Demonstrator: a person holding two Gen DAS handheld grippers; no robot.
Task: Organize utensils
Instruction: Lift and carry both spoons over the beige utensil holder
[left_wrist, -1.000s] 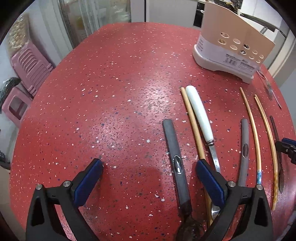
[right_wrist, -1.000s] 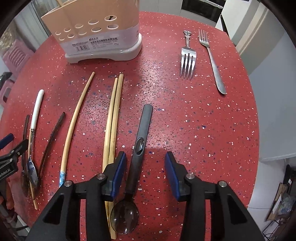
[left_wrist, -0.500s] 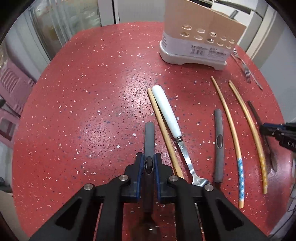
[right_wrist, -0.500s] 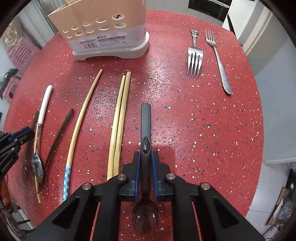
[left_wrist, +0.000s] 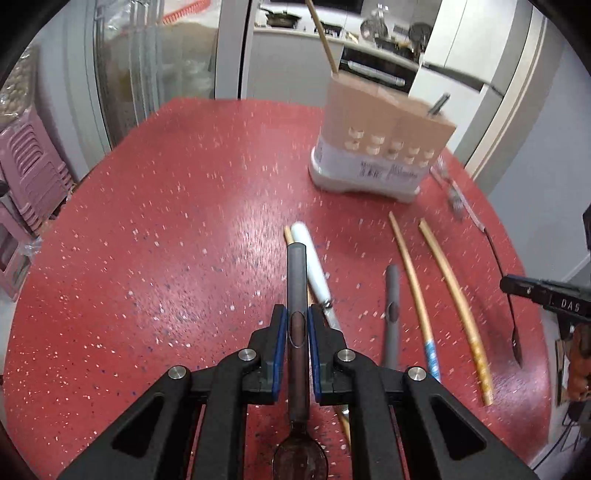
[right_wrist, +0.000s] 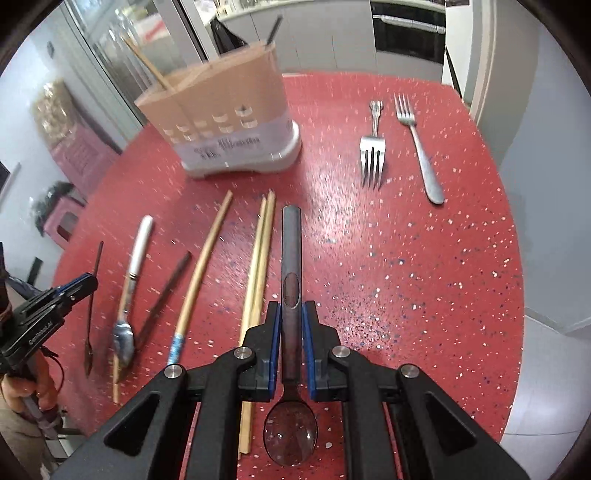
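Two wrist views look down on a red speckled counter (left_wrist: 155, 229). Compared with a second ago, both tongs have clamped shut and the view has tilted up toward the room. The left tongs (left_wrist: 296, 332), then spread wide over the counter, now grip the handle of a dark grey spoon (left_wrist: 297, 280), whose bowl hangs below the pads. The right tongs (right_wrist: 290, 325), then half open around a second dark spoon (right_wrist: 291, 254), now pinch its handle, and its bowl shows clear of the counter beneath.

On the counter lie a white-handled spoon (right_wrist: 138, 251), a thin dark spoon (right_wrist: 90, 306), and several bamboo chopsticks (right_wrist: 207, 254), one beside the next. Two metal forks (right_wrist: 373, 151) lie apart to the right in the right view. A beige utensil holder (right_wrist: 221, 122) on a white base stands at the far side, with one chopstick upright in it.

A person's hand (right_wrist: 26, 387) holding the left tongs shows at the left edge of the right view. Behind the counter are pale cabinets, a glass door, an oven front, and stacked pink plastic stools (left_wrist: 29, 173).
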